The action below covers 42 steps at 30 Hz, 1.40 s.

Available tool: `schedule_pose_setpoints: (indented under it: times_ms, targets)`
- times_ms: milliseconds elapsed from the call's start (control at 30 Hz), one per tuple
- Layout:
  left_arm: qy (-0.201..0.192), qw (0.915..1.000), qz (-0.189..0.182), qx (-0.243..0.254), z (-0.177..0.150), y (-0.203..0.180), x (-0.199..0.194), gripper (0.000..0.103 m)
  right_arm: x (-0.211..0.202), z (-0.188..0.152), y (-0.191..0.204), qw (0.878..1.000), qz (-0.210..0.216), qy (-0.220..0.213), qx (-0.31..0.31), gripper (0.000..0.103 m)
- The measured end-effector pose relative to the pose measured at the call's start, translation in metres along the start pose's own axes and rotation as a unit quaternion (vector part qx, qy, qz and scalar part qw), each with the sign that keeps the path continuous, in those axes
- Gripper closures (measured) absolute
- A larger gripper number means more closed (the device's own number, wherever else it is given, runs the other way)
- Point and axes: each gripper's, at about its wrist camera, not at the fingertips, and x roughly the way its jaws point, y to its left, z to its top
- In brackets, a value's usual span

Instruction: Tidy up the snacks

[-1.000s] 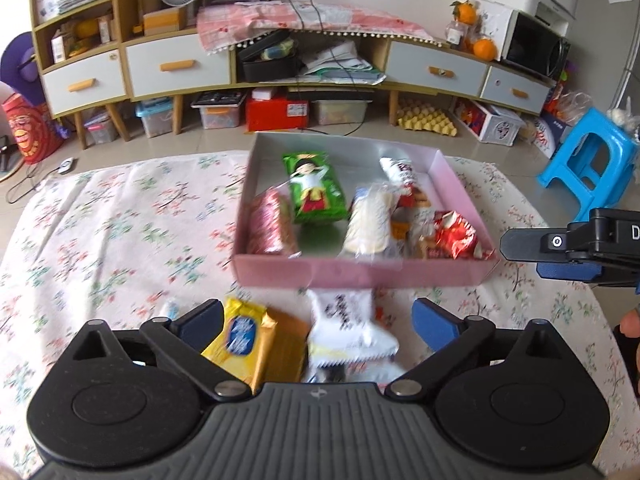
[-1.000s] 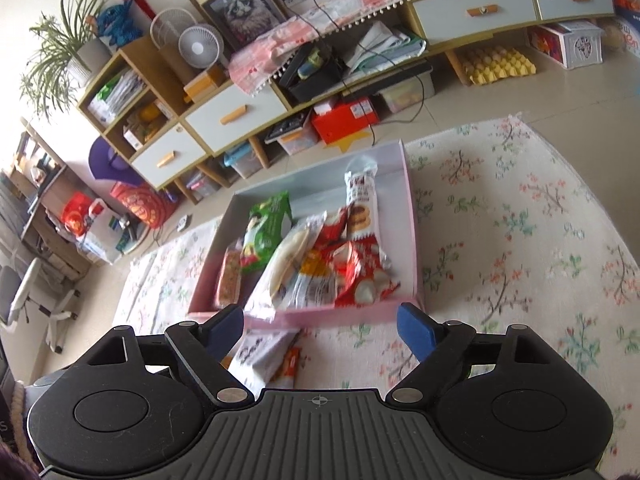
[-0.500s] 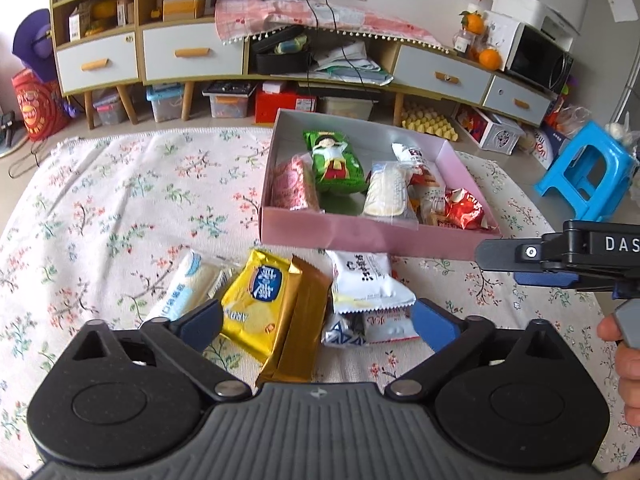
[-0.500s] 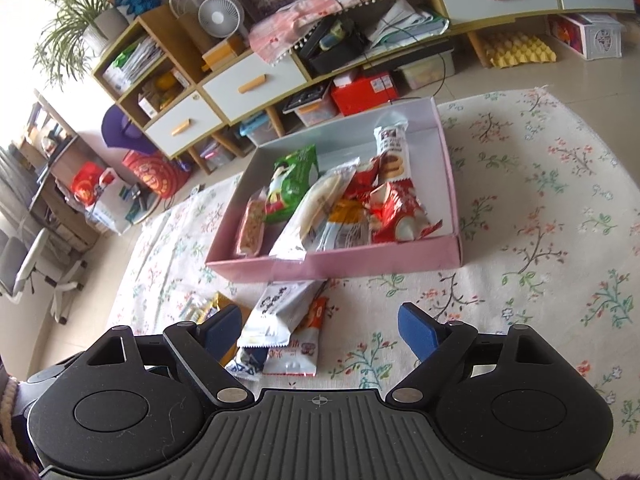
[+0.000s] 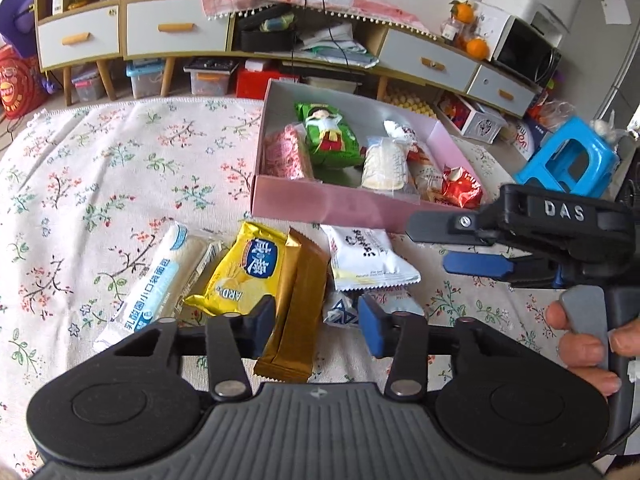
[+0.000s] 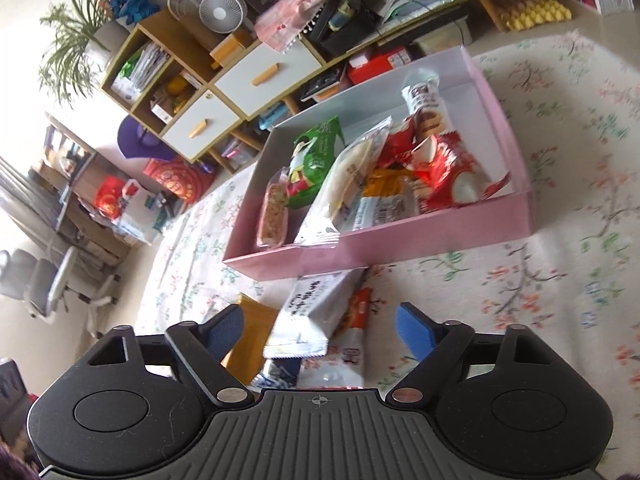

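Note:
A pink box (image 5: pixel 332 204) holds several snack packs; it also shows in the right wrist view (image 6: pixel 440 236). In front of it lie a white-blue pack (image 5: pixel 156 280), a yellow chip bag (image 5: pixel 244 268), a gold bar pack (image 5: pixel 298 300) and a white pack (image 5: pixel 364 258). My left gripper (image 5: pixel 316 318) is open, its fingers either side of the gold bar pack, apart from it. My right gripper (image 6: pixel 316 330) is open above the white pack (image 6: pixel 316 316); it also shows in the left wrist view (image 5: pixel 452 246), right of the snacks.
A floral cloth (image 5: pixel 100 184) covers the table. A blue stool (image 5: pixel 568 164) stands at the right. Cabinets with drawers (image 5: pixel 172 32) and storage bins line the far wall. A small blue-white pack (image 5: pixel 340 312) lies under the white pack.
Both grippers have pulled back from the box and lowered toward the loose snacks. My left gripper's fingers have narrowed around the gold bar pack. The right gripper stays wide open.

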Motion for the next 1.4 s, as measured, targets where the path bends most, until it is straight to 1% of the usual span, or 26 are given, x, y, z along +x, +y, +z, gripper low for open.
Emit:
schedule_pose_setpoints:
  times_ms: [67,100,167,233,267,333,433,467,533,700,800,867,1033,1200,1233,1267,1300,1333,1400]
  targets:
    - [0.007,0.9999,0.003,-0.008,-0.001,0.003,0.002,0.07,0.006,0.002,-0.004,1.0,0.011,0.004,0.025,0.038]
    - [0.011,0.9999,0.002,-0.012,-0.001,0.005,0.003,0.071,0.008,0.002,-0.006,0.999,0.017,0.007,0.038,0.041]
    - [0.019,0.9996,-0.004,-0.022,-0.001,0.009,0.005,0.077,0.014,0.002,-0.009,0.998,0.025,0.012,0.06,0.051]
    - [0.028,0.999,-0.006,-0.033,-0.002,0.012,0.006,0.079,0.02,0.002,-0.011,0.997,0.025,0.014,0.077,0.055]
    - [0.033,0.9987,-0.01,-0.039,-0.003,0.014,0.007,0.082,0.023,0.001,-0.012,0.996,0.022,0.016,0.085,0.057]
    - [0.045,0.9976,-0.017,-0.05,-0.005,0.016,0.01,0.082,0.029,0.0,-0.014,0.995,0.02,0.017,0.099,0.059]
    - [0.052,0.9965,-0.021,-0.062,-0.008,0.018,0.013,0.082,0.031,0.0,-0.017,0.993,0.023,0.007,0.117,0.059]
    - [0.052,0.9963,-0.022,-0.065,-0.009,0.018,0.013,0.08,0.032,0.001,-0.017,0.993,0.022,0.004,0.12,0.059]
    - [0.05,0.9959,-0.027,-0.071,-0.009,0.019,0.015,0.079,0.033,0.001,-0.018,0.992,0.022,-0.001,0.123,0.059]
    - [0.042,0.9947,-0.035,-0.087,-0.011,0.022,0.016,0.079,0.036,-0.001,-0.016,0.991,0.019,-0.01,0.13,0.06]
    - [0.04,0.9951,-0.031,-0.085,-0.009,0.022,0.016,0.082,0.036,-0.002,-0.016,0.99,0.023,-0.005,0.141,0.067]
    - [0.04,0.9951,-0.03,-0.085,-0.01,0.021,0.016,0.084,0.037,-0.004,-0.019,0.987,0.035,-0.005,0.16,0.07]
    - [0.04,0.9952,-0.029,-0.085,-0.008,0.017,0.018,0.088,0.039,-0.008,-0.026,0.976,0.056,-0.005,0.213,0.071]
    - [0.041,0.9955,-0.024,-0.082,-0.008,0.014,0.018,0.09,0.04,-0.012,-0.025,0.966,0.035,0.016,0.254,0.071]
    - [0.041,0.9953,-0.023,-0.084,-0.007,0.014,0.019,0.091,0.038,-0.011,-0.021,0.969,0.021,0.017,0.246,0.071]
    - [0.041,0.9952,-0.023,-0.086,-0.007,0.014,0.018,0.093,0.034,-0.01,-0.014,0.974,0.007,0.013,0.224,0.068]
    - [0.041,0.995,-0.023,-0.088,-0.007,0.014,0.019,0.093,0.032,-0.009,-0.008,0.979,0.0,0.007,0.204,0.068]
    - [0.041,0.9949,-0.022,-0.089,-0.006,0.013,0.02,0.093,0.033,-0.007,-0.004,0.981,0.005,0.007,0.192,0.068]
    - [0.042,0.9948,-0.021,-0.091,-0.006,0.013,0.02,0.093,0.039,-0.006,-0.006,0.978,0.02,0.016,0.206,0.067]
